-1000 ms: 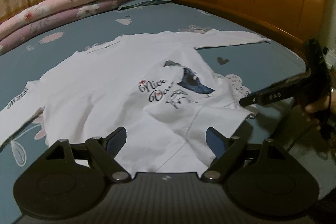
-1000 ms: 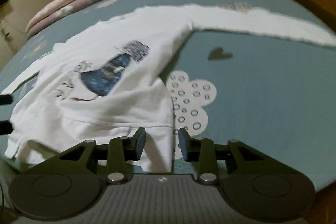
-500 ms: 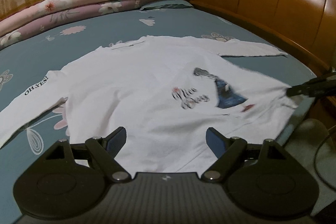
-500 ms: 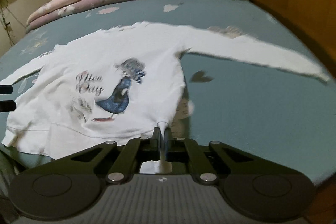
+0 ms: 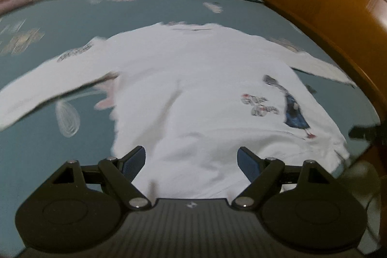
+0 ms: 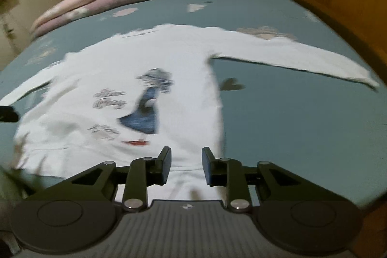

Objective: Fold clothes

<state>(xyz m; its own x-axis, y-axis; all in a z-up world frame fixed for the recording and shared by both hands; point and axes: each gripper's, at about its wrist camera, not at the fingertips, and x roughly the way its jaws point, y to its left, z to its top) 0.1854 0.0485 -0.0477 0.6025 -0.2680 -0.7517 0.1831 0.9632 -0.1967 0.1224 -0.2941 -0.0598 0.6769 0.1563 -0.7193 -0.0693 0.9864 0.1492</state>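
While the white long-sleeved printed shirt [image 6: 145, 69] lies flat on the teal bed sheet [image 6: 302, 117], both grippers' fingers [image 5: 131, 161] are empty, left wide, right [image 6: 186, 165] opening, so a sleeve grasp seems next.

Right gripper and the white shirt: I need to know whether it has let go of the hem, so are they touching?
Apart. In the right wrist view the right gripper has its jaws opening, with nothing pinched between them; the white shirt lies flat on the bed beyond.

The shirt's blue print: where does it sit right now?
The blue print sits low on the shirt, left of centre in the right wrist view, just beyond the right gripper.
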